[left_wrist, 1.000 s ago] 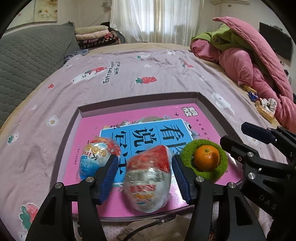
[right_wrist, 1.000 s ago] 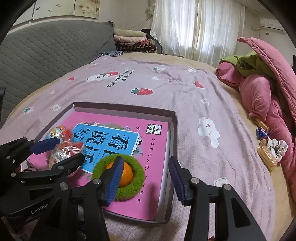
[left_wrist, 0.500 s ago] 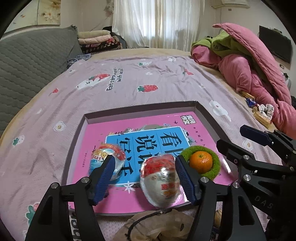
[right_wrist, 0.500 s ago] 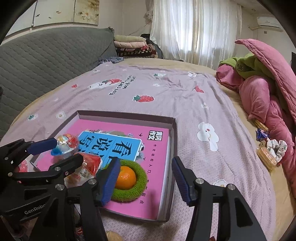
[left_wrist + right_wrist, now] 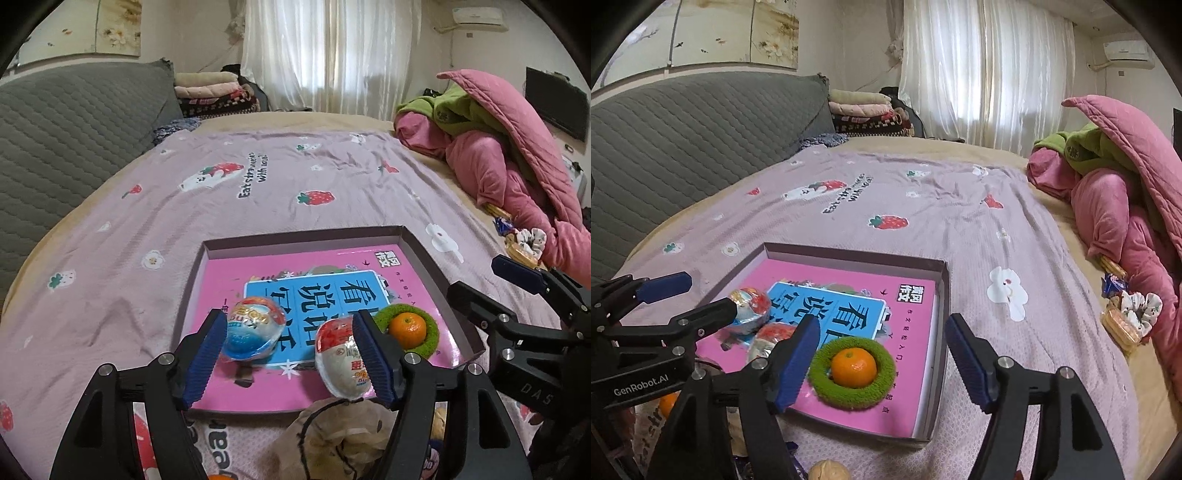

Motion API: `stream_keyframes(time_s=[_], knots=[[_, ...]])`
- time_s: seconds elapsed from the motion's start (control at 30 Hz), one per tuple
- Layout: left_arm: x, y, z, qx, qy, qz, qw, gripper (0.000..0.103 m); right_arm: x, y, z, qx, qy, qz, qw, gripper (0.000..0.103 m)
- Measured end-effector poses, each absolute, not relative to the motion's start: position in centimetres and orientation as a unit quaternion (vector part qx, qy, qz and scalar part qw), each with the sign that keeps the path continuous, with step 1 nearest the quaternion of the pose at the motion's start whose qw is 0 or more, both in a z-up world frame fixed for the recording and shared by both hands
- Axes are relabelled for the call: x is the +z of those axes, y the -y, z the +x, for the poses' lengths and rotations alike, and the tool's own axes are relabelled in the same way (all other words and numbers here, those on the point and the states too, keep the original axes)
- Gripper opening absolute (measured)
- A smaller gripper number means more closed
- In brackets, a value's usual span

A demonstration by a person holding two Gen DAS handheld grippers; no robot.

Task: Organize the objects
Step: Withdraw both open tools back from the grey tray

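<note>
A shallow box tray (image 5: 428, 254) on the bed holds a pink book. On the book lie a blue-and-red wrapped egg (image 5: 253, 328), a red-and-white wrapped egg (image 5: 341, 363) and an orange (image 5: 853, 365) inside a green fuzzy ring (image 5: 886, 363). My left gripper (image 5: 290, 356) hangs open above the tray's near edge. Both eggs rest below it, and the red-and-white one sits close by the right finger. My right gripper (image 5: 881, 360) hovers over the ring with its jaws opening, and the pads touch nothing. Each gripper shows in the other's view.
A crumpled brown bag (image 5: 332, 435) and a walnut-like ball (image 5: 827, 472) lie just in front of the tray. A second orange (image 5: 668, 402) sits at the lower left. Pink quilts (image 5: 1115, 206) and snacks (image 5: 1119, 321) line the right edge, with a grey headboard (image 5: 74, 129) on the left.
Both grippers have risen and drawn back from the tray. The left jaws spread off the red-and-white egg, which stays on the book. The right jaws have widened around the ring.
</note>
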State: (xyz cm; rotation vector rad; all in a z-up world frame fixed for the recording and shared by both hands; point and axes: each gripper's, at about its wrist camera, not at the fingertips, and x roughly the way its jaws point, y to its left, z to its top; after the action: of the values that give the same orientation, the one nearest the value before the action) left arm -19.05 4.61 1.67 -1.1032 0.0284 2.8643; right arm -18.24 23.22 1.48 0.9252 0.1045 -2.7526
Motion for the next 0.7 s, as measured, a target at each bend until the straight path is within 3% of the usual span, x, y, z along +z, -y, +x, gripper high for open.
stream_keyframes(time_s=[0.7], knots=[[3.4, -1.6, -14.4, 0.935, 0.006, -0.353, 0.009, 0.072, 4.0, -23.4, -14.6, -0.95, -0.031, 0.275, 0.141, 0.072]])
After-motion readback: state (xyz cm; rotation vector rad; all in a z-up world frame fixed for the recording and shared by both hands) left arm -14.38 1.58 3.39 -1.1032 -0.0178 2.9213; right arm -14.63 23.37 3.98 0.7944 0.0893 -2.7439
